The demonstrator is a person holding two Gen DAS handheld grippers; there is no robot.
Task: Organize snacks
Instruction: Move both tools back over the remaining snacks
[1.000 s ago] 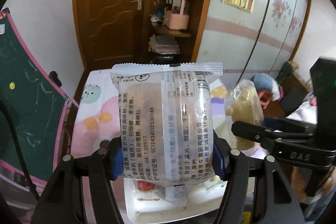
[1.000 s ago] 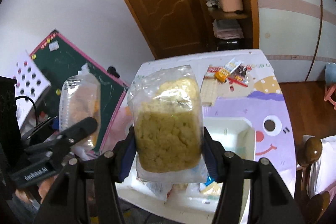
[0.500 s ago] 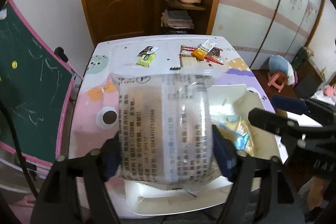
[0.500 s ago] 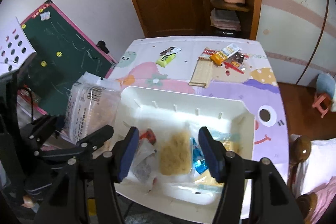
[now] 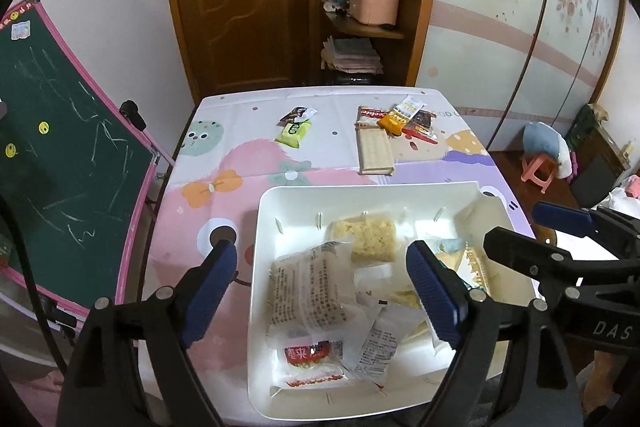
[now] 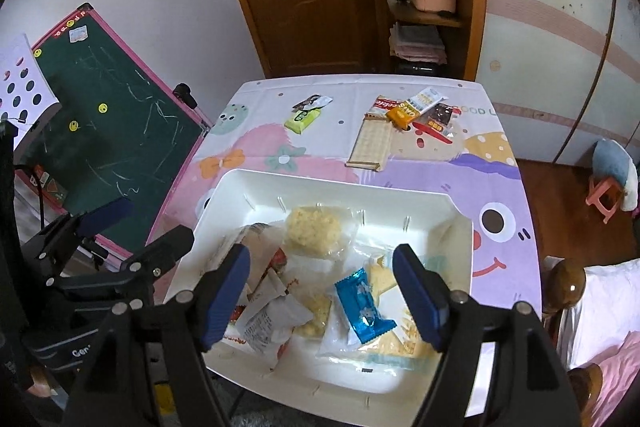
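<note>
- Tabletop (image 5: pixel 248 163): the white bin (image 5: pixel 256 267) sits at its near end, and from my seat the bin's near rim looks close to the tabletop edge. I judge a heavy downward push from either tool could tip or slide it toward me.
- White bin: it already holds a loose heap, including a large clear printed packet (image 5: pixel 310 287) by its left wall and a yellow crumbly packet (image 6: pixel 314 231) near its far wall. If I reach in again, the slick wrappers could catch and ride back out.
- Left tool (image 5: pixel 320 291): its jaws are opening above the bin, nothing between them, the printed packet lying free below. The risk is dipping and snagging that packet.
- Right tool (image 6: pixel 320 295): jaws also opening, empty, over a blue packet (image 6: pixel 364 303) toward the bin's near right. Both tools crowd the same bin, so I fear a knock between them.
- Leftover snacks beyond the bin's far rim: a wafer pack (image 6: pixel 370 143), an orange packet (image 6: pixel 404 115) and a green packet (image 5: pixel 294 133). The wafer pack overlaps its neighbours, so a grab there might drag two.
</note>
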